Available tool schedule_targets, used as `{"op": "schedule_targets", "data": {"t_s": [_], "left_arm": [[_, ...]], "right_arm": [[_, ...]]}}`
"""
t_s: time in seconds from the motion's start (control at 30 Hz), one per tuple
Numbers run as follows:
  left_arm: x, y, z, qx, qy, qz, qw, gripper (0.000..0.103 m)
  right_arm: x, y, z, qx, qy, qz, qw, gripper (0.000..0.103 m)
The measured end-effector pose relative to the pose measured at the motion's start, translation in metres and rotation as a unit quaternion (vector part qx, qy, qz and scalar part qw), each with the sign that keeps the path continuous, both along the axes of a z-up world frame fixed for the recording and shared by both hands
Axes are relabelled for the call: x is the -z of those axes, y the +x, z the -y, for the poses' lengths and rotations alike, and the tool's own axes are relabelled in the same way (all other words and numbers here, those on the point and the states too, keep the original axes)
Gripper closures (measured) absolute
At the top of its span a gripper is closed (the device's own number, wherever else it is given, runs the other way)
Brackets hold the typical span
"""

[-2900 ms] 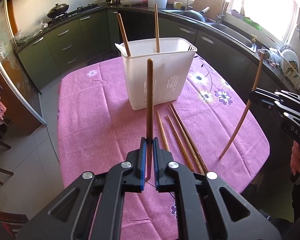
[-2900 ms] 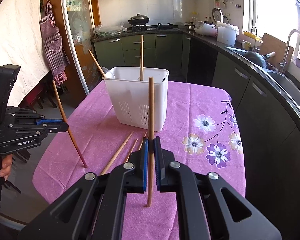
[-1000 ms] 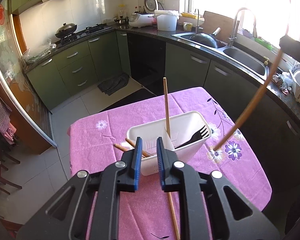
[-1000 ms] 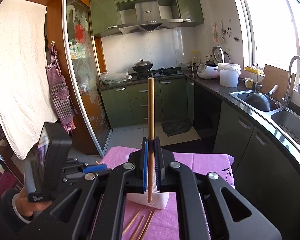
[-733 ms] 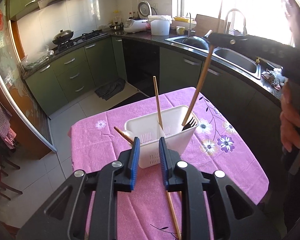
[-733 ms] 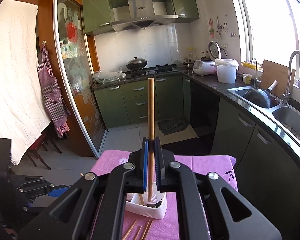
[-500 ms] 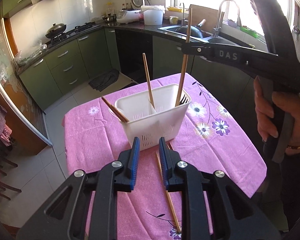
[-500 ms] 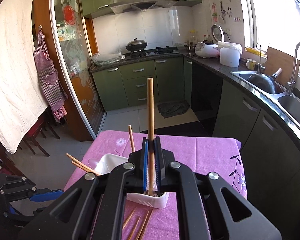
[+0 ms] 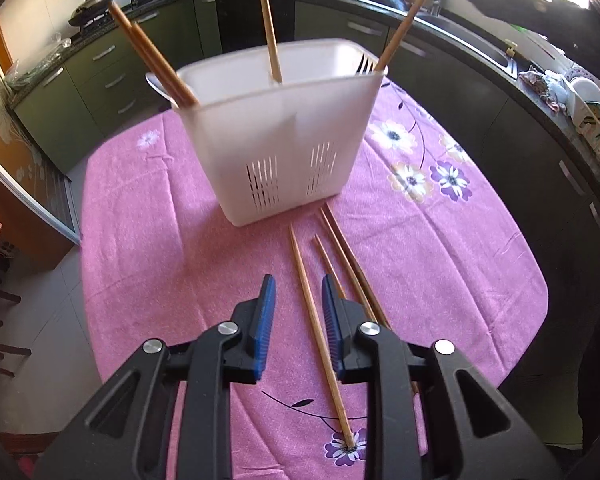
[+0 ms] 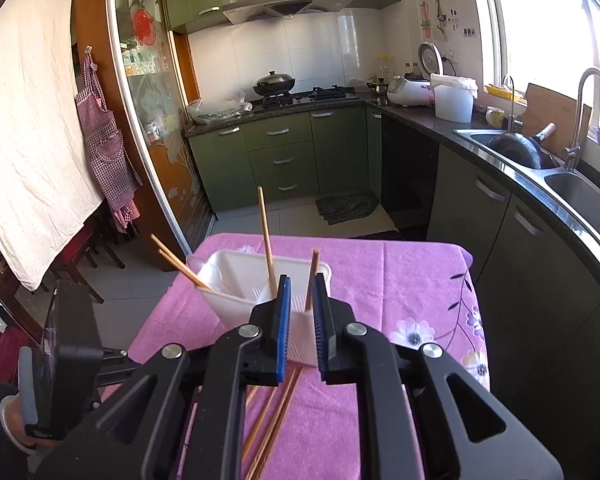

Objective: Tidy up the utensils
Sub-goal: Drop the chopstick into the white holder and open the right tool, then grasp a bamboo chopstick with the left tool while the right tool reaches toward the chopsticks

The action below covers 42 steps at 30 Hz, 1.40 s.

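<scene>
We see the utensil caddy standing on the table, chopsticks leaning in its compartments. Before it, loose chopsticks lie on the table; the left gripper sits over the nearest one, jaws apart. Counters run behind.

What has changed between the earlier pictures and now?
Both grippers let go: the left gripper dropped its chopstick into the white holder and came down over a chopstick on the table. The right gripper released its chopstick into the holder. Holder and tablecloth stayed put.
</scene>
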<state>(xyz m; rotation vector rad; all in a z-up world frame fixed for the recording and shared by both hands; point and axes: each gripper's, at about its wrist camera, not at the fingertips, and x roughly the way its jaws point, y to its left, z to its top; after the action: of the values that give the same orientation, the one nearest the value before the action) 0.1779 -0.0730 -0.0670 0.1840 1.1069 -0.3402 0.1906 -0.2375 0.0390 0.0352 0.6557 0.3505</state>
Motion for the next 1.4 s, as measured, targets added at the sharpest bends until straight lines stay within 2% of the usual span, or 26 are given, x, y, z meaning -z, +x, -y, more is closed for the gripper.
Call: {"op": "schedule_targets", "data": {"t_s": [0.13,0.27,0.37,0.5,0.6,0.77,0.87,0.93,1.13,1.2,1.4], "left_arm": [[0.036,0.01,0.005,-0.006,0.005,-0.049,0.9988,0.08],[0.063,0.02,0.011,-0.013,0.012,-0.089,0.9959,0.08],[0.075,0.025,0.013,-0.023,0.018,-0.104,0.9941,0.08],[0.084,0.031,0.017,-0.027,0.021,-0.116,0.9927,0.08],[0.09,0.033,0.023,-0.023,0.021,-0.123,0.9919,0.08],[0.098,0.036,0.035,-0.021,0.046,-0.127,0.9905,0.081],[0.098,0.037,0.038,-0.024,0.054,-0.125,0.9904,0.088],[0.099,0.039,0.038,-0.025,0.052,-0.124,0.9906,0.094],[0.096,0.041,0.033,-0.031,0.033,-0.121,0.9917,0.095],[0.09,0.039,0.031,-0.031,0.027,-0.112,0.9928,0.096],[0.047,0.018,0.006,-0.032,0.001,-0.063,0.9975,0.096]], "right_arm": [[0.04,-0.012,0.015,0.007,-0.012,-0.047,0.999,0.091],[0.088,-0.008,0.023,0.016,-0.031,-0.105,0.994,0.09],[0.118,-0.003,0.025,0.017,-0.034,-0.141,0.989,0.09],[0.139,0.002,0.024,0.012,-0.033,-0.162,0.986,0.089],[0.146,0.005,0.023,0.011,-0.034,-0.169,0.985,0.088],[0.149,0.008,0.024,0.009,-0.031,-0.174,0.984,0.088],[0.147,0.007,0.024,0.009,-0.03,-0.175,0.984,0.088],[0.147,0.007,0.024,0.009,-0.029,-0.175,0.984,0.088],[0.147,0.005,0.023,0.007,-0.028,-0.178,0.984,0.088],[0.147,0.004,0.021,0.006,-0.031,-0.179,0.983,0.088],[0.144,0.003,0.016,0.004,-0.037,-0.179,0.983,0.087]]}}
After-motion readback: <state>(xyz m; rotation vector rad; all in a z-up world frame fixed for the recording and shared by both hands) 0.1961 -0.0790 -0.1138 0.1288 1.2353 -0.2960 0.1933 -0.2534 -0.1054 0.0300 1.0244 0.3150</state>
